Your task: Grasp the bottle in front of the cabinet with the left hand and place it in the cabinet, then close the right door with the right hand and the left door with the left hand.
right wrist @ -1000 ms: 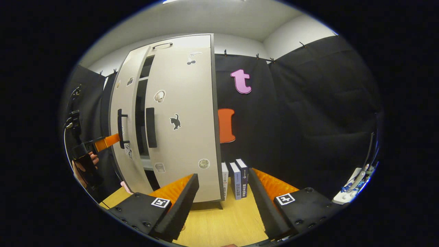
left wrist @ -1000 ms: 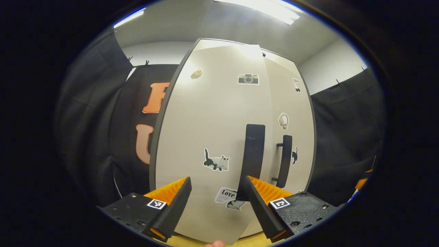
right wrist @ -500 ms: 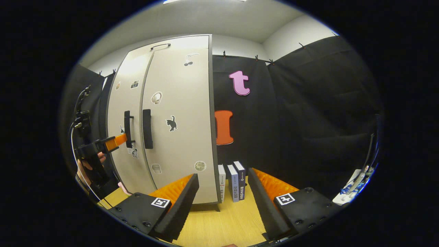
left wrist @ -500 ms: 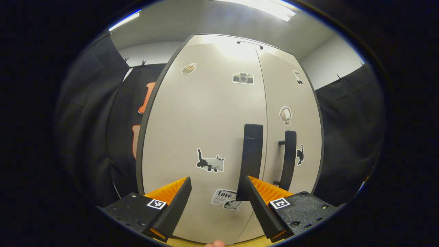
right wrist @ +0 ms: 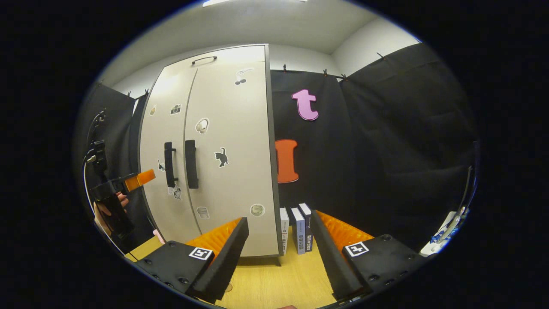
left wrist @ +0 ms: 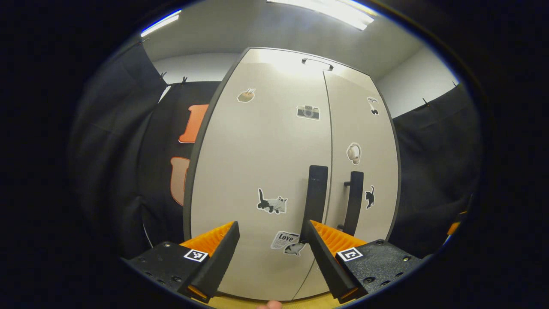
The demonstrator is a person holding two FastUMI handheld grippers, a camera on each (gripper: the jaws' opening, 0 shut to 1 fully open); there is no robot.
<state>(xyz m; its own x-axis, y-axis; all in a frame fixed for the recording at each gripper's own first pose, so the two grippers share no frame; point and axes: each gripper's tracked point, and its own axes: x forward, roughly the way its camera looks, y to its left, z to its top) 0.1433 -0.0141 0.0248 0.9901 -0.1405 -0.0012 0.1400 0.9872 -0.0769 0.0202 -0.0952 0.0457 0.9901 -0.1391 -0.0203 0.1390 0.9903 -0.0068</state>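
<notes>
In my left gripper view, far left is black booth cloth clipped up along a pale wall, ceiling light strips overhead. My left gripper (left wrist: 270,253) sits low & centre, released, fingers wide apart w/ nothing between them, pointing straight at the cabinet (left wrist: 240,180), close to its front; can't tell if they touch it. Left door (left wrist: 257,171) & right door (left wrist: 364,141) both flush shut, just a thin seam between. Two dark vertical handles either side of that seam: left handle (left wrist: 316,193), right handle (left wrist: 354,201). Stickers dotted over both doors: camera up top, cat lower down. Bottle isn't anywhere I can see; doors closed, so can't tell where it sits. A strip of light wood tabletop (left wrist: 240,302) peeks out under the cabinet base. In my right gripper view, far left a hand (right wrist: 112,205) holds the other gripper just off the cabinet's (right wrist: 231,171) left door, near the handles. Cabinet stands on the wood table (right wrist: 274,283). Right of it, touching or nearly so, three books (right wrist: 298,229) stand upright in a row against the black cloth. My right gripper (right wrist: 279,253) is low & centre, also released, empty, hanging over bare table well short of the cabinet. Far right, at the edge, something white w/ blue bits, too small to make out.
</notes>
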